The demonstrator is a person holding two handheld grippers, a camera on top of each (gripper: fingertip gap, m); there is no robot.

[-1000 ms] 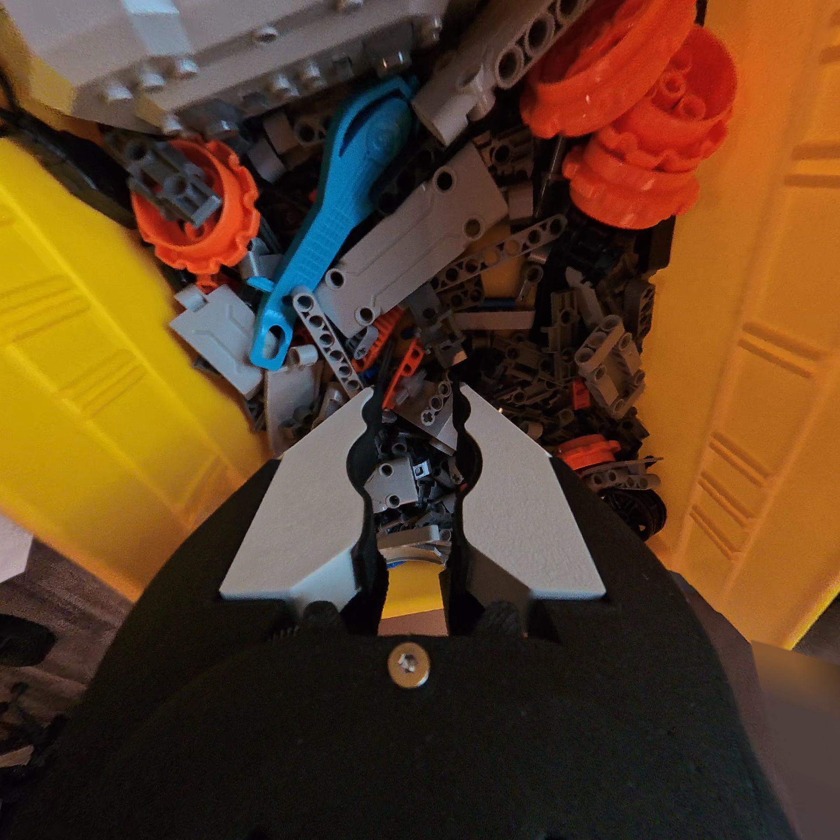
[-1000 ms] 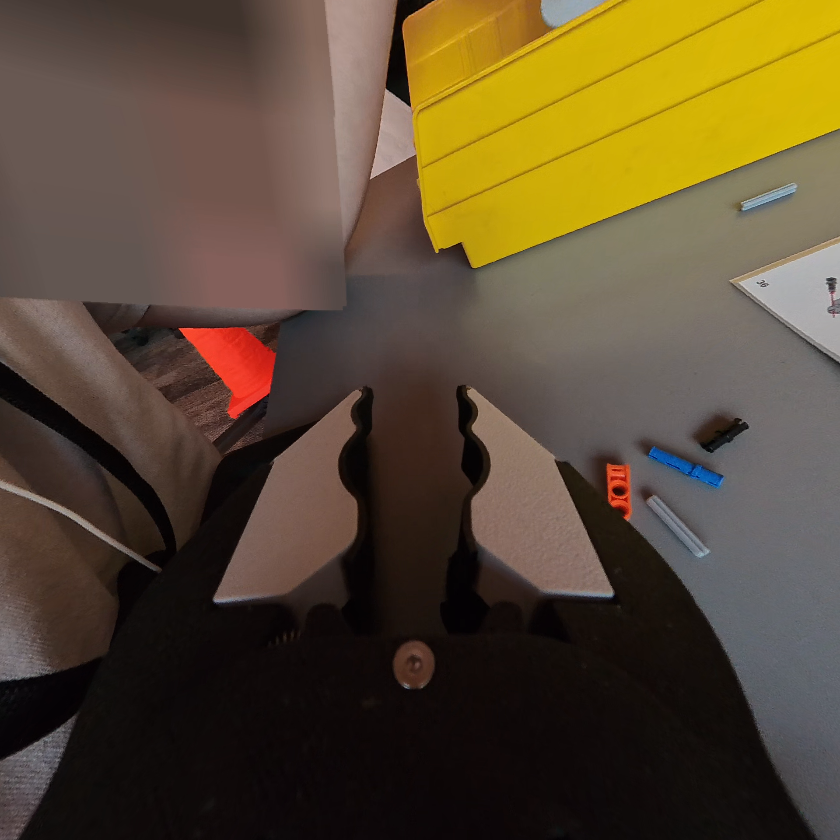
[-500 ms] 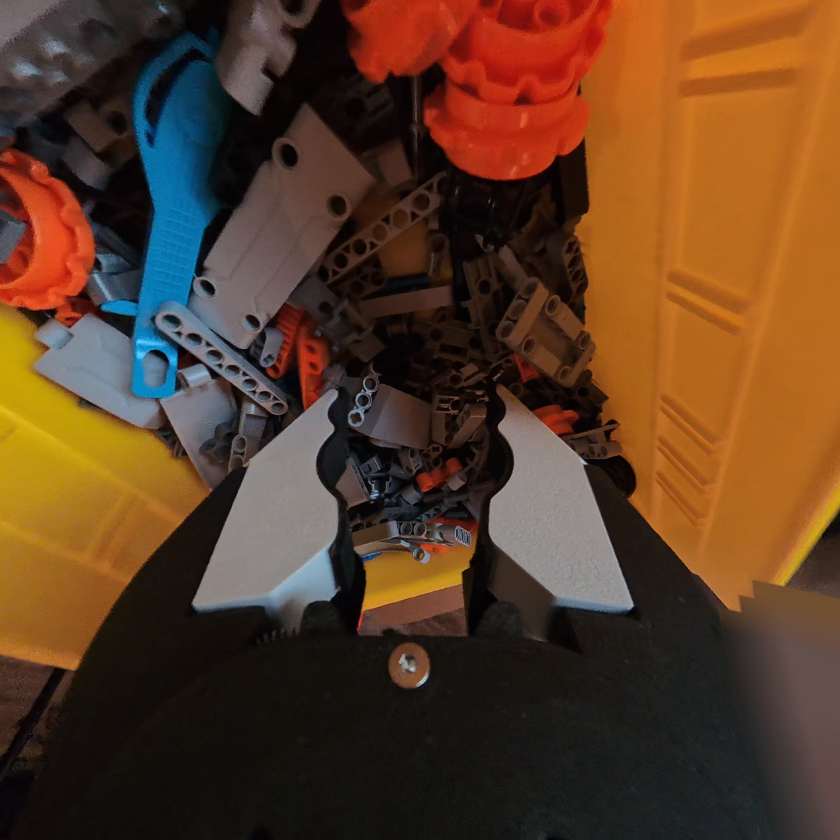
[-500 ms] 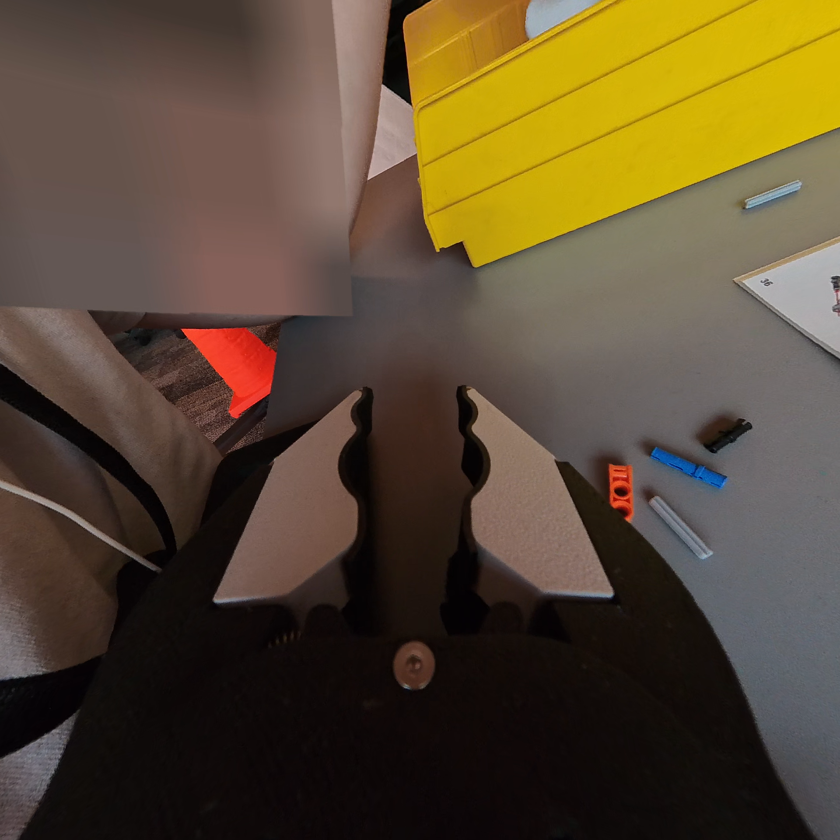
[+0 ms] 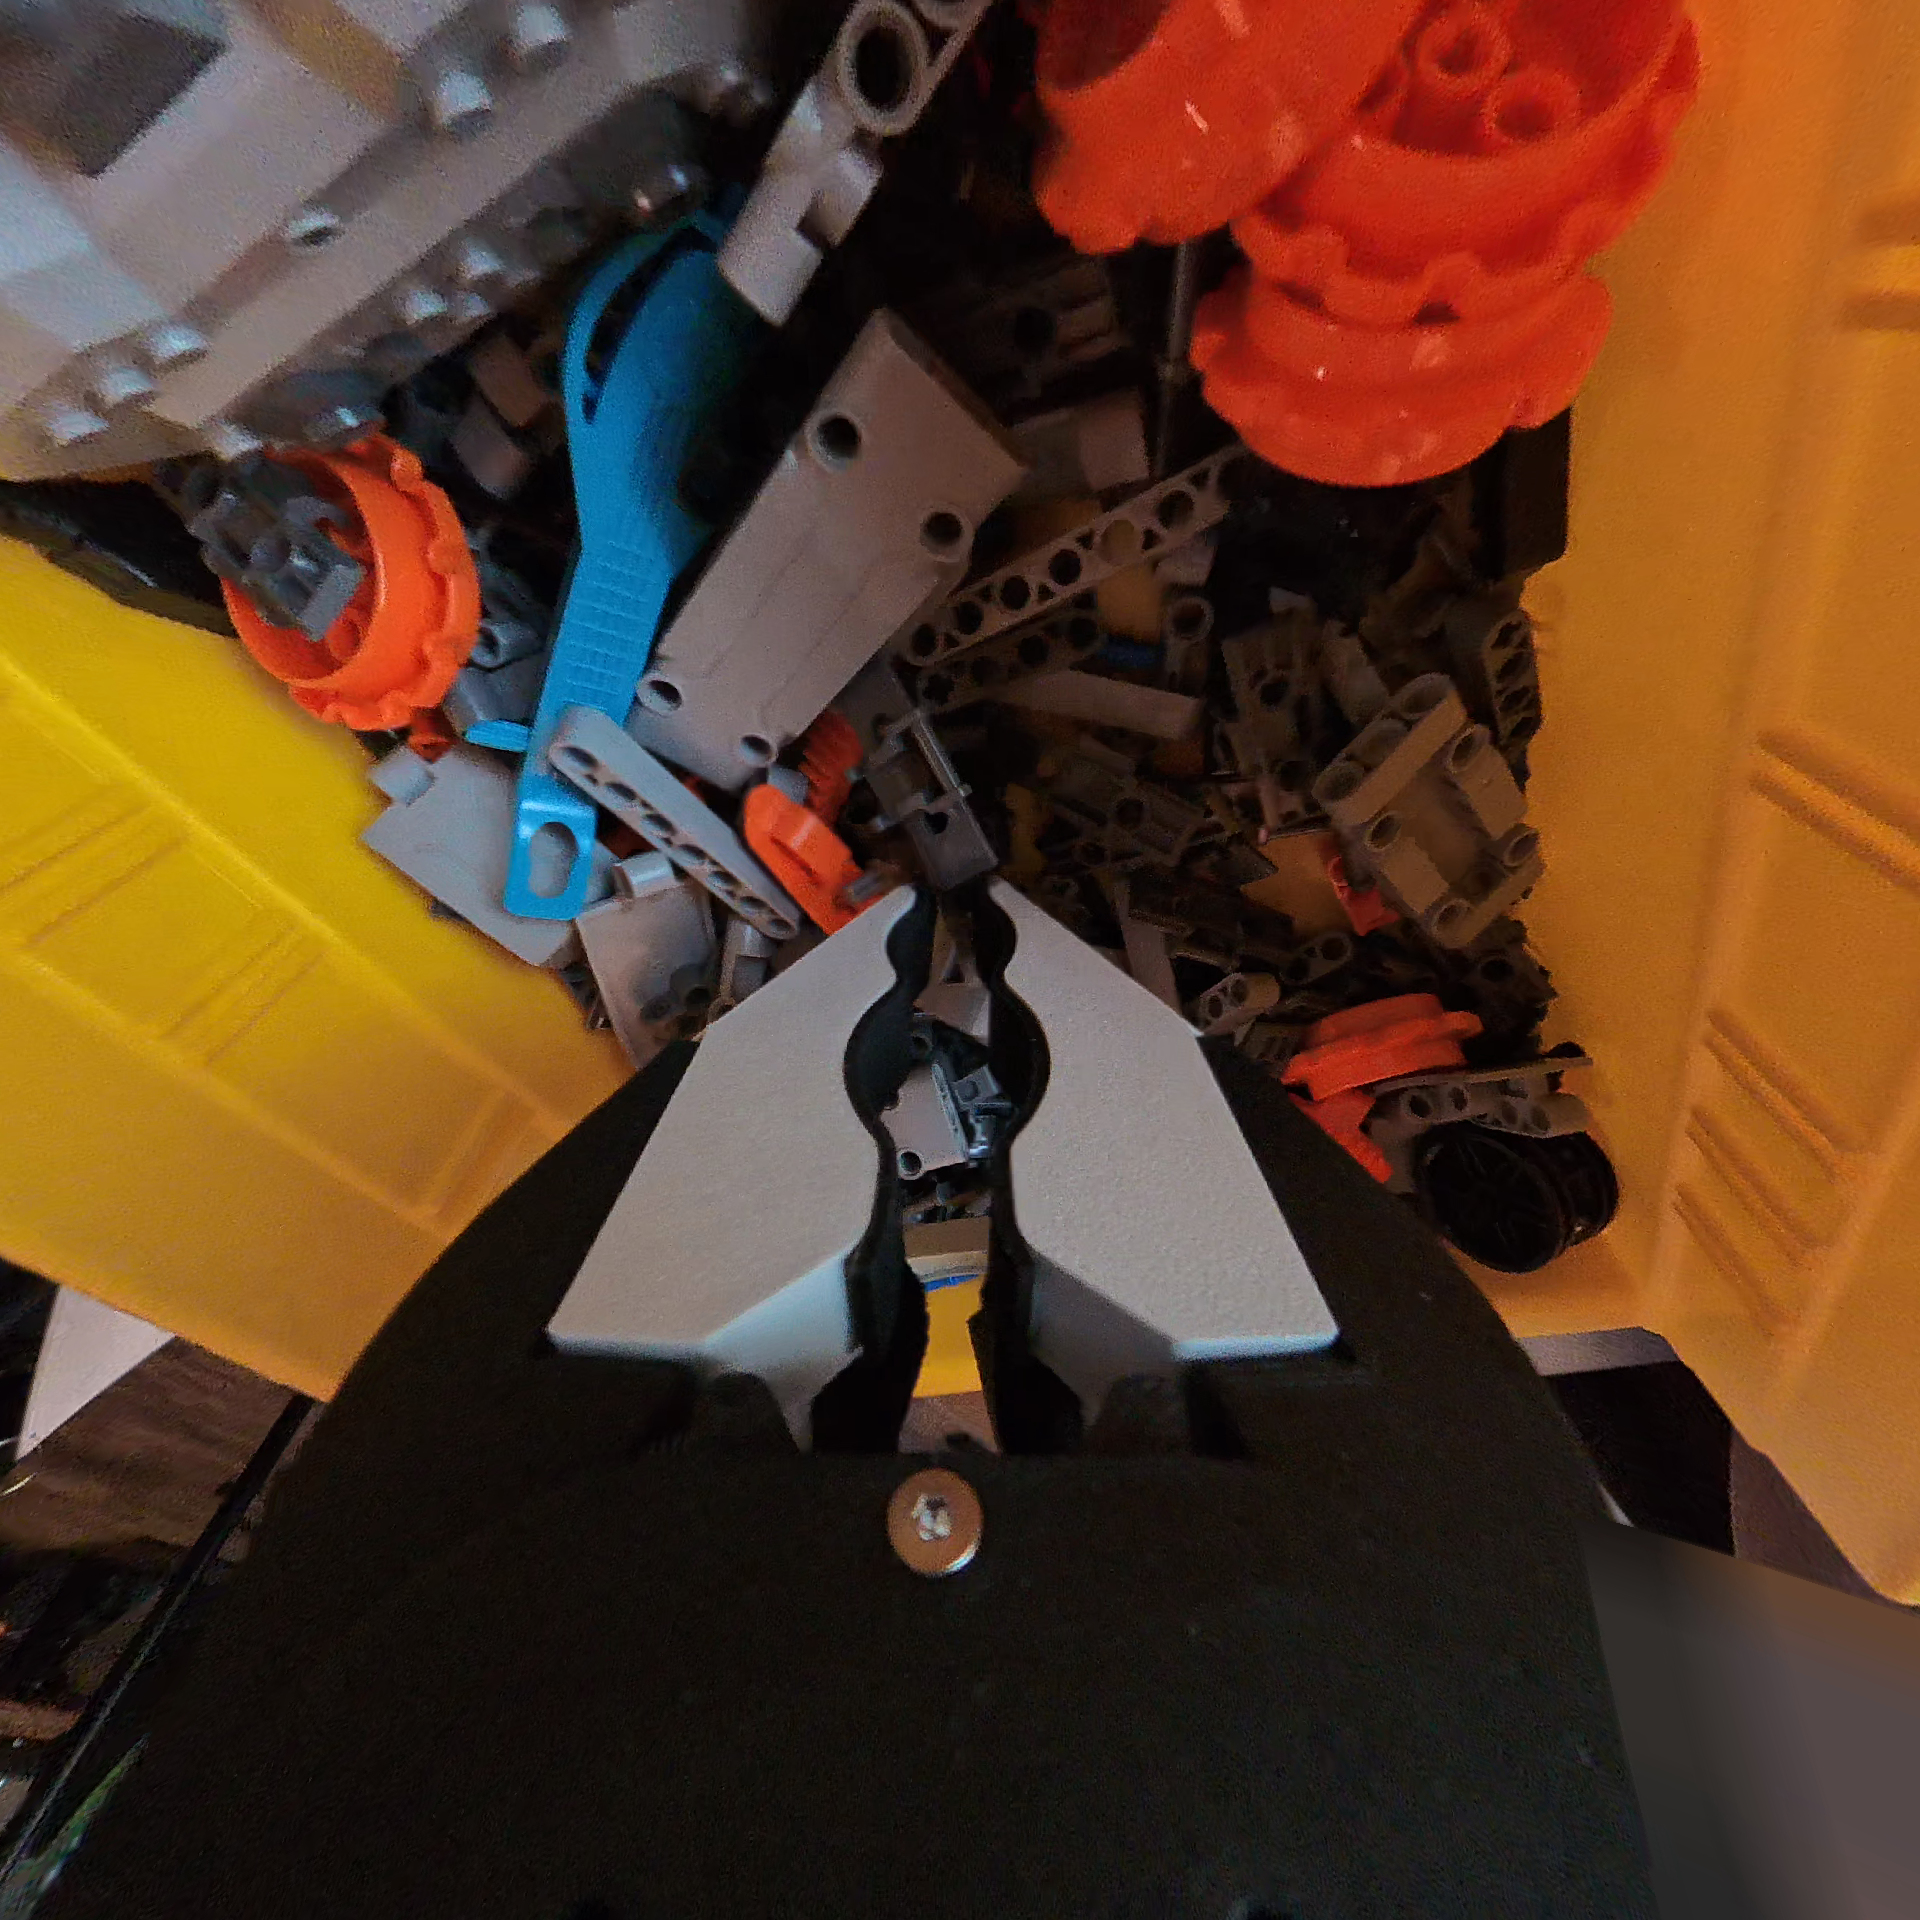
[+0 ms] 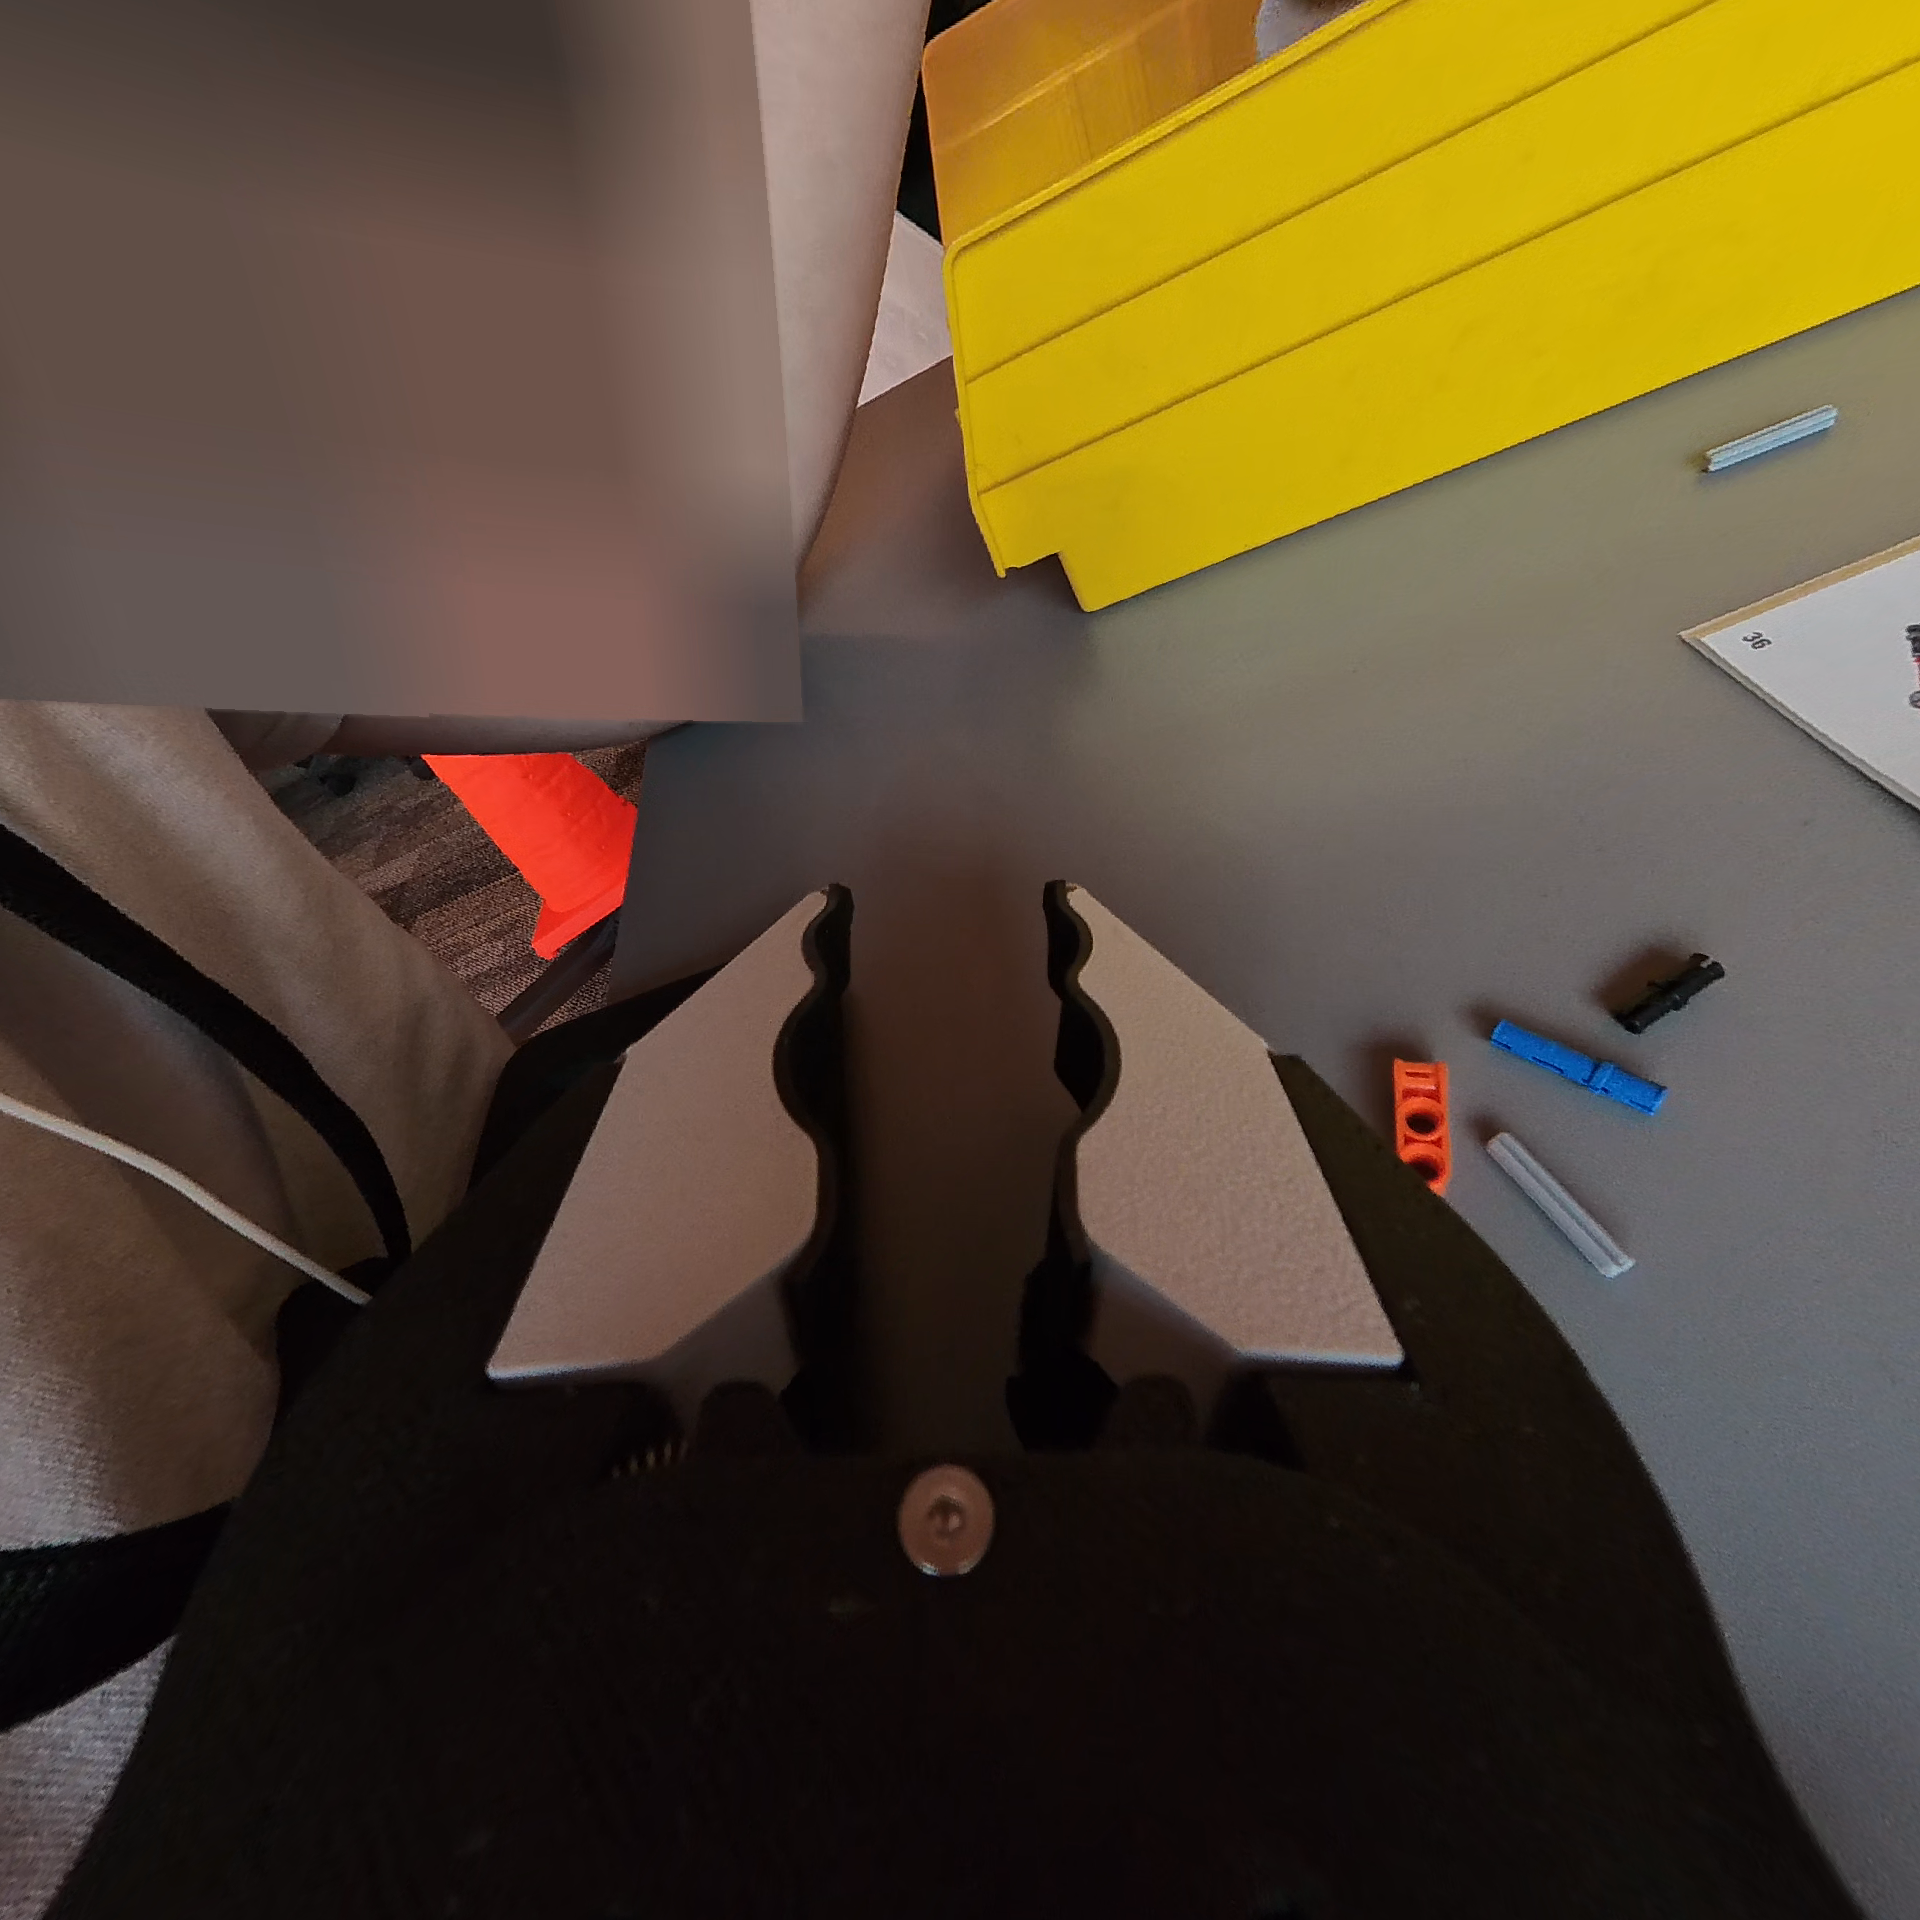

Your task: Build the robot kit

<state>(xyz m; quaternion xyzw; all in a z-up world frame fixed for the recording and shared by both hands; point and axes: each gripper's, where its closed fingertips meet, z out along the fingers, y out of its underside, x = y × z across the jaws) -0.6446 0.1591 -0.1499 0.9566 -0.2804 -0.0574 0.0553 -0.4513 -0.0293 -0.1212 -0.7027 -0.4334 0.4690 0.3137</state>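
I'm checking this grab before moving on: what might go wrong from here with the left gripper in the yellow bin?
1. The left gripper seems to pinch the small dark grey plastic connector only by its end, at the very tips of the jaws, so it may twist out or drop back into the pile.
2. Loose parts crowd it, such as the small orange plastic piece, so lifting might snag or drag neighbours.

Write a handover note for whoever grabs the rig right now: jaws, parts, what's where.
Left gripper: inside the yellow bin, jaws shut on a dark grey piece on top of the pile, next to an orange clip.
Right gripper: jaws open, empty, over the grey table.
Out on the table: orange piece, blue pin, black pin, pale rod, second rod by the bin, booklet.
In the bin: blue tool, orange wheels, loose parts.
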